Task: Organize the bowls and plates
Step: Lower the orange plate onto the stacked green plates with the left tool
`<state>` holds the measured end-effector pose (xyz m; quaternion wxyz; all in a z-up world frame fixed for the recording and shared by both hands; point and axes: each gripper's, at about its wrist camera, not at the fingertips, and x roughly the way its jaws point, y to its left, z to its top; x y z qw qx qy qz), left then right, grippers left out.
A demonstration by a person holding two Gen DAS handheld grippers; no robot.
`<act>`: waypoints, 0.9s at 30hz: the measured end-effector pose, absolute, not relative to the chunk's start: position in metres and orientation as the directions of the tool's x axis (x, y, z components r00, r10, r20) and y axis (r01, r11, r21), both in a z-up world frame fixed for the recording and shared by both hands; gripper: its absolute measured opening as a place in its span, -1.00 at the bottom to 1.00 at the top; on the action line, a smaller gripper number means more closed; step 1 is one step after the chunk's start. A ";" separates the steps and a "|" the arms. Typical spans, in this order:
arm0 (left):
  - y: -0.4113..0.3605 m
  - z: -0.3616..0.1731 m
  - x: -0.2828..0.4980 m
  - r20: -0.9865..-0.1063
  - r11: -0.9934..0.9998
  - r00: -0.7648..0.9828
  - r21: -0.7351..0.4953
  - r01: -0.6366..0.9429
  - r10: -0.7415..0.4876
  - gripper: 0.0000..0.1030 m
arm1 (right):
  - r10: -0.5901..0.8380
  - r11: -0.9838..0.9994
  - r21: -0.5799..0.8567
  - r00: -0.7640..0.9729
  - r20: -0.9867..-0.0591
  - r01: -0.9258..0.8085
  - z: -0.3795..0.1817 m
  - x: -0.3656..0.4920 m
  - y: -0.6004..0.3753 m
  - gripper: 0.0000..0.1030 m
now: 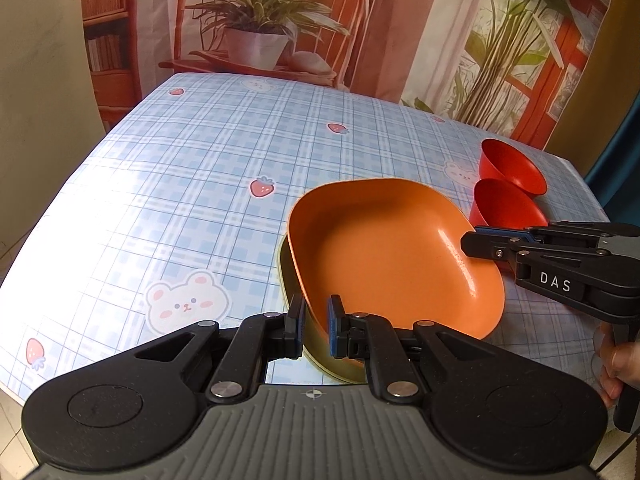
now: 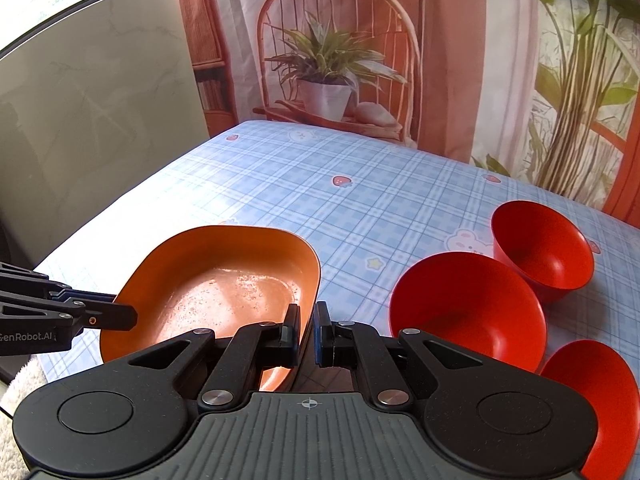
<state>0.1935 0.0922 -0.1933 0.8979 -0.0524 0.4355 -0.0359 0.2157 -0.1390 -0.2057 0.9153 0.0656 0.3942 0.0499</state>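
— Where's the orange plate [image 1: 394, 256]?

— Near the front edge of the table [image 1: 200, 184], tilted, its far side raised. It sits over a yellowish dish [image 1: 289, 280] of which only a strip of rim shows beneath its left and near sides.

— Who has hold of it?

— Both tools. The left gripper [image 1: 313, 322] has its fingers drawn narrow around the near rim, one pad outside and one inside the plate. The right gripper [image 2: 306, 330] pinches the rim on the opposite side the same way, fingers close together with the wall between them.

— Anything crowding it?

— Red bowls just to its right. The nearest bowl [image 2: 468, 308] stands close beside the plate, a second bowl [image 2: 544, 248] behind it toward the far edge, and a third bowl [image 2: 592, 392] at the front right, partly cut off by the frame. All stand upright and open.

— And the plate itself?

— Squarish with rounded corners, deep sides, glossy; light glares off its floor.

— The rest?

— A blue checked cloth with bears and strawberries, and a printed curtain [image 2: 400, 60] with a chair and plants behind.
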 end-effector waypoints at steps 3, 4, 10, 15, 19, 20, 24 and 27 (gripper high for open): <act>0.093 -0.195 0.192 -0.779 0.993 0.618 -0.119 0.018 -0.105 -0.76 | 0.142 0.987 0.158 0.679 -0.720 -0.038 -0.209 0.215 -0.137 -0.87; 0.093 -0.196 0.192 -0.780 0.993 0.618 -0.117 0.018 -0.102 -0.76 | 0.141 0.987 0.157 0.678 -0.722 -0.038 -0.210 0.214 -0.136 -0.87; 0.093 -0.200 0.192 -0.783 0.994 0.615 -0.110 0.014 -0.095 -0.76 | 0.132 0.989 0.145 0.675 -0.726 -0.038 -0.214 0.213 -0.132 -0.87; 0.090 -0.202 0.191 -0.783 0.995 0.614 -0.101 0.023 -0.094 -0.76 | 0.116 0.991 0.126 0.677 -0.727 -0.036 -0.217 0.213 -0.129 -0.87; 0.090 -0.203 0.192 -0.783 0.995 0.615 -0.100 0.023 -0.093 -0.76 | 0.110 0.993 0.116 0.678 -0.727 -0.037 -0.217 0.212 -0.128 -0.87; 0.090 -0.203 0.192 -0.783 0.995 0.615 -0.101 0.022 -0.093 -0.76 | 0.108 0.993 0.114 0.678 -0.727 -0.036 -0.218 0.211 -0.127 -0.87; 0.093 -0.204 0.192 -0.784 0.993 0.612 -0.115 0.016 -0.101 -0.76 | 0.106 0.993 0.109 0.676 -0.730 -0.038 -0.220 0.211 -0.127 -0.86; 0.096 -0.205 0.192 -0.784 0.991 0.610 -0.130 0.017 -0.114 -0.76 | 0.107 0.993 0.109 0.675 -0.730 -0.039 -0.220 0.211 -0.126 -0.86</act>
